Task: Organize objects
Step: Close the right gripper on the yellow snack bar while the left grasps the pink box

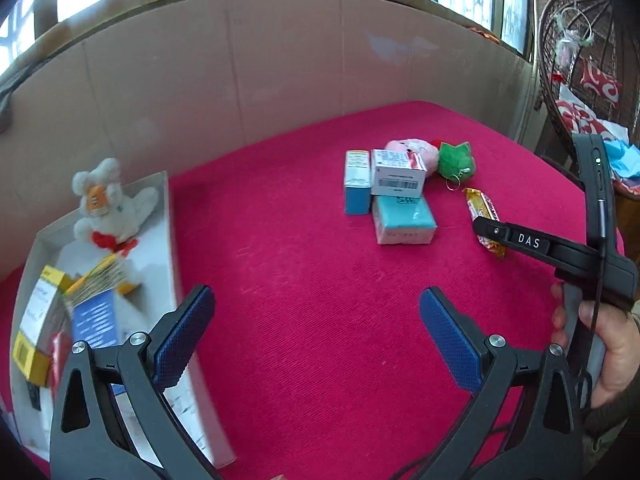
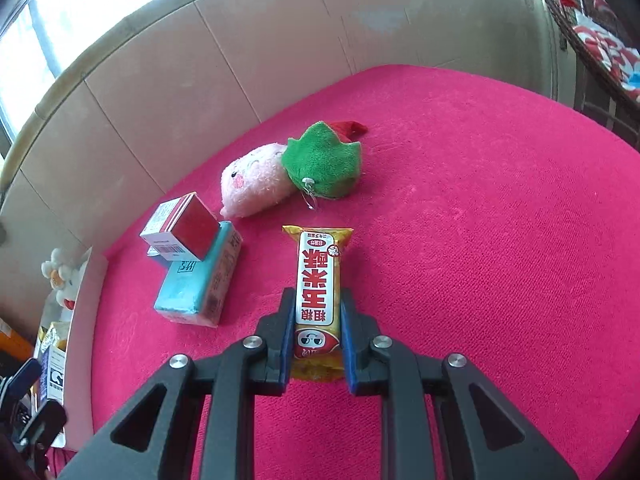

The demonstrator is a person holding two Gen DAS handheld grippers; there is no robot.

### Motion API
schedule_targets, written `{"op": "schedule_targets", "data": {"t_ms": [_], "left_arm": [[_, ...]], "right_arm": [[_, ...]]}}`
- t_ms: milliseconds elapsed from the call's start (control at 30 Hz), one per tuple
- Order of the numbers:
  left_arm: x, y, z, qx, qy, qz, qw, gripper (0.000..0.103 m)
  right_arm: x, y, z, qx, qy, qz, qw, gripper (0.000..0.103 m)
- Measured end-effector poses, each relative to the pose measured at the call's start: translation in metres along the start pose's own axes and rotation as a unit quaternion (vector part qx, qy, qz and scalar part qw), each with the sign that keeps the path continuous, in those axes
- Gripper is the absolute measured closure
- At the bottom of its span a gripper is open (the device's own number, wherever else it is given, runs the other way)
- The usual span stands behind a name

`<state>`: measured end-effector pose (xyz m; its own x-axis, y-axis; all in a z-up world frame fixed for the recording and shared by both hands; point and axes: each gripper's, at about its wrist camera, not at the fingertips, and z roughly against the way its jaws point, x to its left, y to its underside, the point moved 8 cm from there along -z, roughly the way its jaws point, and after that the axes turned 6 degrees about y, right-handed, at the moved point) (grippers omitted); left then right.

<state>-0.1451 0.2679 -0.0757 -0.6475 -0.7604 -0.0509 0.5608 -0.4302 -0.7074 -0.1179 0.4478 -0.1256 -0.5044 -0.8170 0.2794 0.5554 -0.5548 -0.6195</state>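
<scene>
My right gripper (image 2: 316, 320) pinches the near end of a yellow snack bar (image 2: 318, 280) that lies on the red cloth (image 2: 480, 240), its blue pads pressed on both long sides; my left gripper (image 1: 316, 336) hangs with jaws spread wide over bare cloth, nothing between them. Just left of the bar sits a teal box (image 2: 196, 292) with a white and red carton (image 2: 180, 232) stacked on top, and a blue box (image 1: 357, 184) stands beside them. Beyond the bar lie a pink plush (image 2: 256, 184) and a green plush (image 2: 324, 160) with a key ring, touching each other. At the far left a white tray (image 1: 168, 240) holds a white stuffed rabbit (image 1: 112, 204) and several packets, blurred and partly cut off. The bar's wrapper carries large red Chinese characters; I read "DAS" on the right gripper's finger in the left view. Small print on the boxes is illegible
</scene>
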Motion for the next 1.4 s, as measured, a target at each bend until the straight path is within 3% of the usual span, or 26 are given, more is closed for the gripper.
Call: {"op": "schedule_targets", "data": {"t_ms": [233,367,533,633,700,800,900,1033,1133,1167,1300,1400], "left_arm": [[-0.047,-0.017,-0.071,0.052,0.023,-0.028,0.998,0.0],[-0.054,-0.027,-0.091,0.051,-0.005,-0.043,0.9978,0.0],[-0.046,-0.036,-0.112,0.068,-0.016,-0.011,0.9975,0.0],[-0.04,-0.034,-0.115,0.071,0.009,0.02,0.9972,0.021],[-0.037,-0.035,-0.11,0.063,0.01,0.019,0.9978,0.047],[-0.033,-0.033,-0.1,0.065,0.041,0.048,0.9959,0.048],[-0.028,-0.025,-0.084,0.071,0.096,0.107,0.987,0.048],[-0.023,-0.014,-0.052,0.079,0.179,0.192,0.9617,0.049],[-0.023,-0.007,-0.023,0.08,0.241,0.244,0.9358,0.051],[-0.023,-0.007,-0.014,0.074,0.245,0.247,0.9346,0.052],[-0.018,-0.007,0.024,0.025,0.205,0.207,0.9563,0.053],[-0.019,-0.003,0.039,0.007,0.198,0.197,0.9602,0.053]], "right_arm": [[-0.011,0.0,-0.005,0.003,-0.051,-0.045,0.998,0.084],[-0.012,-0.002,-0.004,0.005,-0.07,-0.061,0.996,0.084],[-0.013,-0.003,-0.003,0.006,-0.085,-0.071,0.994,0.084],[-0.013,-0.003,-0.003,0.006,-0.089,-0.073,0.993,0.084],[-0.014,-0.003,-0.002,0.006,-0.09,-0.073,0.993,0.084],[-0.013,-0.004,-0.002,0.006,-0.091,-0.074,0.993,0.084],[-0.014,-0.004,-0.003,0.006,-0.095,-0.078,0.992,0.084],[-0.016,0.0,0.004,0.005,-0.093,-0.078,0.993,0.084],[-0.016,0.004,0.011,0.011,-0.085,-0.071,0.994,0.084],[-0.015,0.006,0.014,0.017,-0.091,-0.075,0.993,0.084],[-0.012,0.016,0.031,0.019,-0.102,-0.074,0.992,0.084],[-0.005,0.019,0.05,0.0,-0.103,-0.05,0.993,0.084]]}}
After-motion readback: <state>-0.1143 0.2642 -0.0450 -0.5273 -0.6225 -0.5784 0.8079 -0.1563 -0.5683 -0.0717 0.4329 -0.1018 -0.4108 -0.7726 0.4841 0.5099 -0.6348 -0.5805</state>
